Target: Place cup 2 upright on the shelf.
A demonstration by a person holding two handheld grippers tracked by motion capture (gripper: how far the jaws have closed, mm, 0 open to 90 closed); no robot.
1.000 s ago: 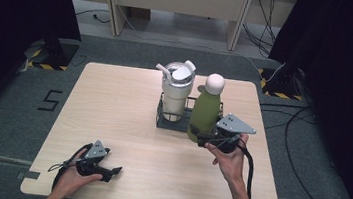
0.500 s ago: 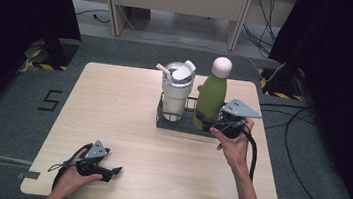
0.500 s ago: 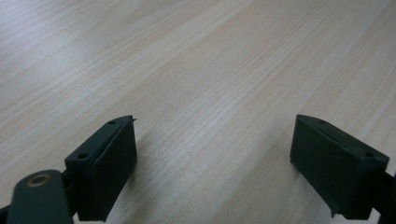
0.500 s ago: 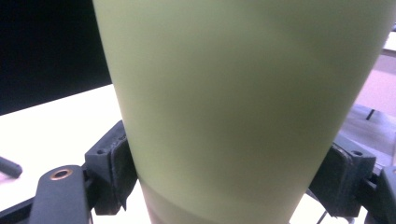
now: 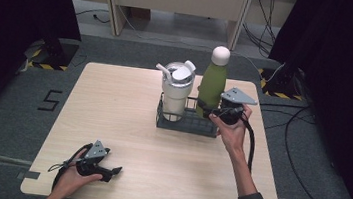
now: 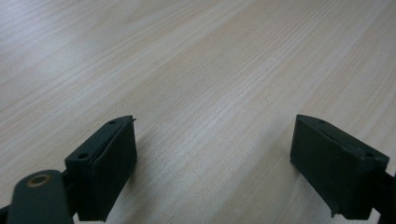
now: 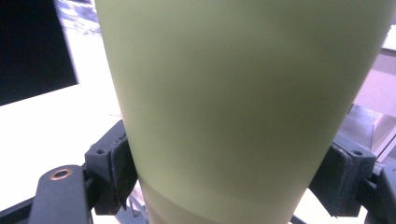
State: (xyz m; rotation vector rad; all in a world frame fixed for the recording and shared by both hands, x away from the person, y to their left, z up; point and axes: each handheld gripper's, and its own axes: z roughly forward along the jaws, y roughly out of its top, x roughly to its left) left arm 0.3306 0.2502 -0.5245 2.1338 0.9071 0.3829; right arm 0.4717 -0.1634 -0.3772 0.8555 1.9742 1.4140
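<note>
High view: the right gripper (image 5: 209, 112) clamps the unlabelled green bottle (image 5: 211, 86), now higher and upright over the rack (image 5: 184, 123) beside the cup (image 5: 176, 92). The left gripper (image 5: 117, 171) rests spread open on the table (image 5: 112, 112).

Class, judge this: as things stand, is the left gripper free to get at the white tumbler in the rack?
Probably yes. The left gripper is open and holds nothing, with bare table between it and the white tumbler. The green bottle stands on the tumbler's far side.
</note>
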